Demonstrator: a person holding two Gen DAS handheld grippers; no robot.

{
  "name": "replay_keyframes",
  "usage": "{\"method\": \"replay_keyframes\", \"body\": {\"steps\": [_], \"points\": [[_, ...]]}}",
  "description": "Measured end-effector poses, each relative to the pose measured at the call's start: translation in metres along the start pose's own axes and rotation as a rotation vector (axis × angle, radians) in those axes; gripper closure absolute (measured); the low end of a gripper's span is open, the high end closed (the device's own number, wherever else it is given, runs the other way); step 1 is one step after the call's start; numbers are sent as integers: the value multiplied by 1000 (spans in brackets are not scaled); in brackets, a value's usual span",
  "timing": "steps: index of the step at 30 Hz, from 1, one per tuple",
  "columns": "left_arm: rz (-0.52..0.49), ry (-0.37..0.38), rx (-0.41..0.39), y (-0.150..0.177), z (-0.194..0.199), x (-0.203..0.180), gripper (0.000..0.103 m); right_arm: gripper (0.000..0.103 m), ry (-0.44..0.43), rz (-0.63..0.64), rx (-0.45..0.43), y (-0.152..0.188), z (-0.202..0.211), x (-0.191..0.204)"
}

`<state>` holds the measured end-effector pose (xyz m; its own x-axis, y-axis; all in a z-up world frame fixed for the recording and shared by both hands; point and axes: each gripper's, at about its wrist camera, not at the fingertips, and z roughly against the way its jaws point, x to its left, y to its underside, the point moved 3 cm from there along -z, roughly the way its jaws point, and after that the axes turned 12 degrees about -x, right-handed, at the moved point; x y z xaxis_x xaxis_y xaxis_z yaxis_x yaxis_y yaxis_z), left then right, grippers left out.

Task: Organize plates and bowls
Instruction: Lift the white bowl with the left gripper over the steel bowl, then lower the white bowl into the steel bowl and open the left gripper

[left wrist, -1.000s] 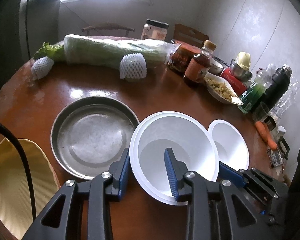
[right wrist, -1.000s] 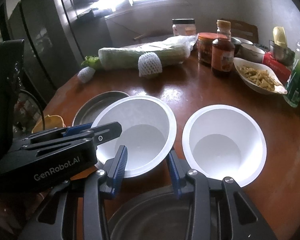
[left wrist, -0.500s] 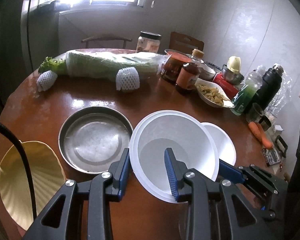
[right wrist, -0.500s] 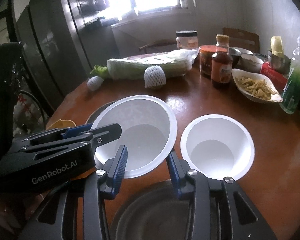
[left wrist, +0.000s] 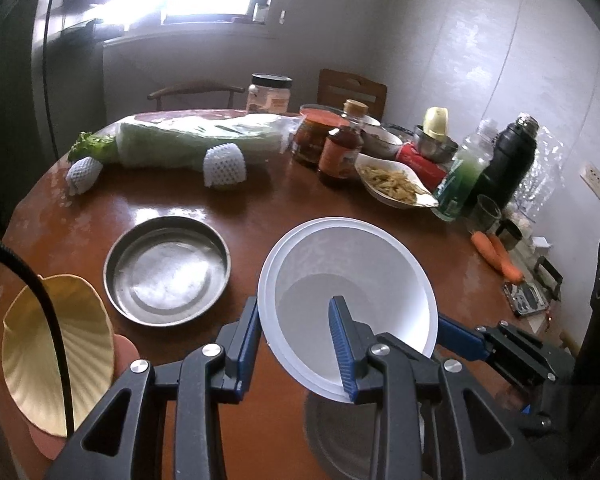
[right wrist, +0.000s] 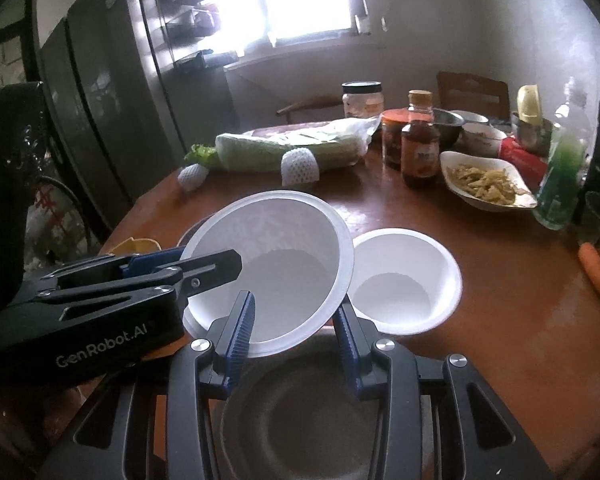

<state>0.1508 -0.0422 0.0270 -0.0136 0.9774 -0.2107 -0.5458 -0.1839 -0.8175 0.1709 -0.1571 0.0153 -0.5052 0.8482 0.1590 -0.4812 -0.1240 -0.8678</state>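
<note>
My left gripper (left wrist: 296,336) is shut on the rim of a large white bowl (left wrist: 352,272) and holds it tilted above the brown table; the bowl shows in the right wrist view (right wrist: 276,256) too, with the left gripper (right wrist: 204,268) clamped on its left rim. A smaller white bowl (right wrist: 404,280) stands on the table, partly under the lifted bowl's right edge. My right gripper (right wrist: 294,334) is open and empty, above a dark metal plate (right wrist: 320,420). A round metal plate (left wrist: 166,270) and a yellow shell-shaped plate (left wrist: 56,356) lie to the left.
At the back of the table (left wrist: 260,208) lie a wrapped cabbage (left wrist: 196,142), foam-netted fruit (left wrist: 224,164), jars, a sauce bottle (left wrist: 340,152), a dish of food (left wrist: 396,186), a green bottle (left wrist: 460,176) and a black flask (left wrist: 508,160). Carrots (left wrist: 496,250) lie at right.
My left gripper has lifted the large white bowl off the table and carried it right, over the smaller white bowl. The right gripper has risen and pulled back a little, still open.
</note>
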Motion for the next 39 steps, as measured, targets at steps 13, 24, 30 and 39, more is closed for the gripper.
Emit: {"method": "replay_keyframes", "body": {"steps": [13,24,30,39], "points": [[-45,70,68,30,-1,-38,69,62,36,-13,23,25,35,-26],[-73,82,123,53,-2,-45,68,62,35,-1,74,53,44,-34],[-81,86,132,57,1,-47,68,61,33,5,80,57,48,-33],[-94,86,155,67,2,-49,68,61,39,4,98,67,50,-33]]}}
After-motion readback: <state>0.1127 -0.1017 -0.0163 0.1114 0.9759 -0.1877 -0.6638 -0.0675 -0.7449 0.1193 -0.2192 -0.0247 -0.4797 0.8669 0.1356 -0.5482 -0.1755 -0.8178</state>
